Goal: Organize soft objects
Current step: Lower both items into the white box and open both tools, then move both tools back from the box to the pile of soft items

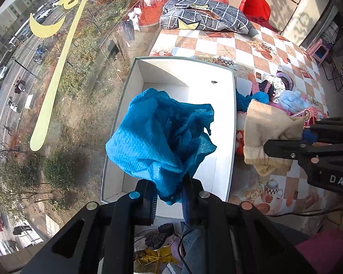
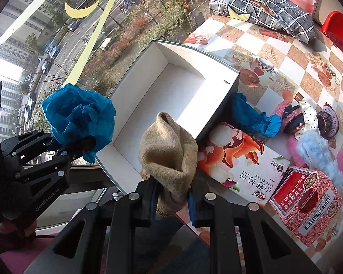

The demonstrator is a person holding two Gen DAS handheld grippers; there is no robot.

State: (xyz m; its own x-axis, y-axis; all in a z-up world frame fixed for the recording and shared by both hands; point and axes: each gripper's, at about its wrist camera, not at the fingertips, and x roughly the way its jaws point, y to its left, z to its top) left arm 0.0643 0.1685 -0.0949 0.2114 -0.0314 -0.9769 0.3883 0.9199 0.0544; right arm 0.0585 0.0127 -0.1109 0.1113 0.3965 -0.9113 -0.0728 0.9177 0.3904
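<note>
Left wrist view: nearest is the left gripper [image 1: 169, 196], pointing steeply down, clenched on a crumpled blue cloth [image 1: 160, 134]. The cloth bunches up from between the fingers and hangs over the near half of an open white box [image 1: 231, 123]. The box sits at the left edge of a table with a checkered cover [image 1: 247, 43], right by the window [image 1: 57, 91]. To the right, the right gripper [image 1: 274, 148] comes in from the side, holding a beige sock [image 1: 263, 137] just beside the box's right wall. Farther right lies a pile of soft things [image 1: 283, 91] in pink, light blue and polka dot. A plaid pillow [image 1: 203, 16] lies at the far end of the table, with a red chair [image 1: 255, 5] behind it.

Right wrist view: nearest is the right gripper [image 2: 172, 199], clamped on the beige sock [image 2: 169, 150], which stands up over the near right corner of the white box [image 2: 219, 111]. The left gripper [image 2: 84, 143] is at left, gripping the blue cloth [image 2: 80, 116] beside the box's near left corner, against the window. A second blue cloth [image 2: 256, 118] lies on the table touching the box's right wall. Near right are a flowered carton [image 2: 237, 164] and a red carton [image 2: 308, 196]. The fluffy pile [image 2: 313, 132] sits just beyond them.
</note>
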